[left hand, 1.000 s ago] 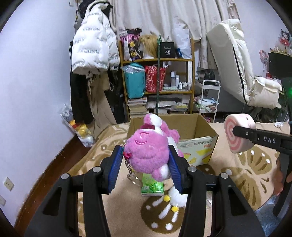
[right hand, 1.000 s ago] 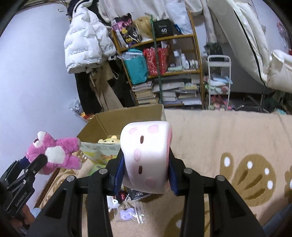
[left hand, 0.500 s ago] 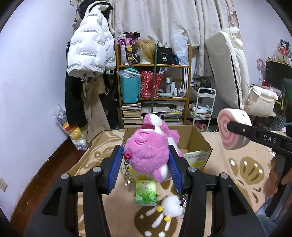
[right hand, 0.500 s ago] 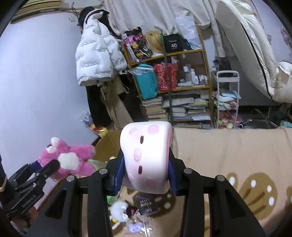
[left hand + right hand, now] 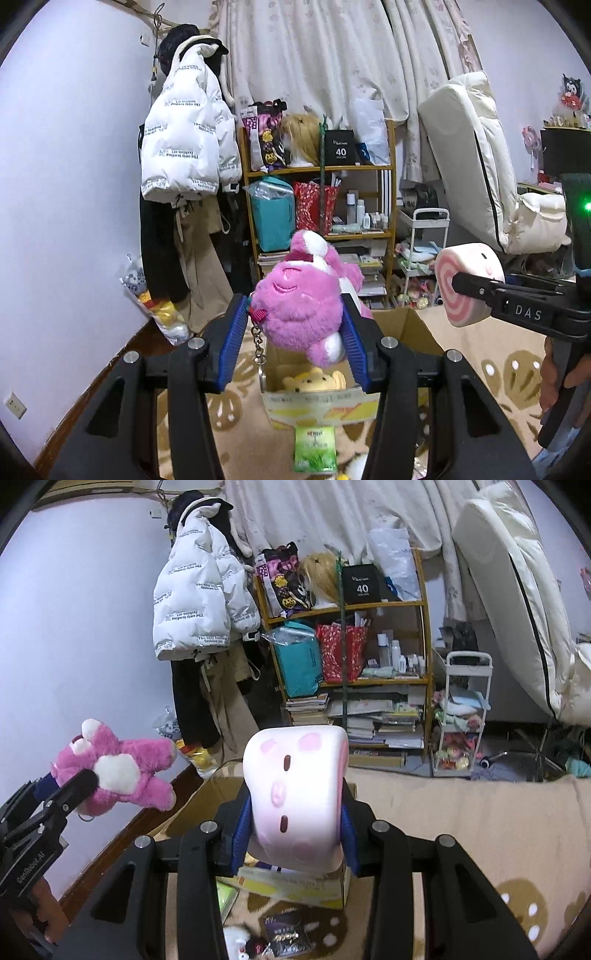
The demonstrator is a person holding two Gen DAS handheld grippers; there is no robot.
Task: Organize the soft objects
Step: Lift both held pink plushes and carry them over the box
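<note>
Left tool (image 5: 293, 341) squeezes the light, squashy pink plush bear (image 5: 301, 302) mid-body; right tool (image 5: 295, 834) grips the compressible pink swirl-roll cushion (image 5: 297, 797).

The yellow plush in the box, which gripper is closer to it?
Left. The left gripper, holding the pink bear, hangs just above the yellow plush in the box; the right gripper, holding the swirl cushion, is off to the side.

Left wrist cam: looks along own tool, slightly downward, faces wooden bookshelf (image 5: 321, 206), open cardboard box (image 5: 417, 328) close. Right wrist cam: same facing, right of it. Shared: bookshelf (image 5: 351, 646), box, white puffer jacket (image 5: 184, 144).
</note>
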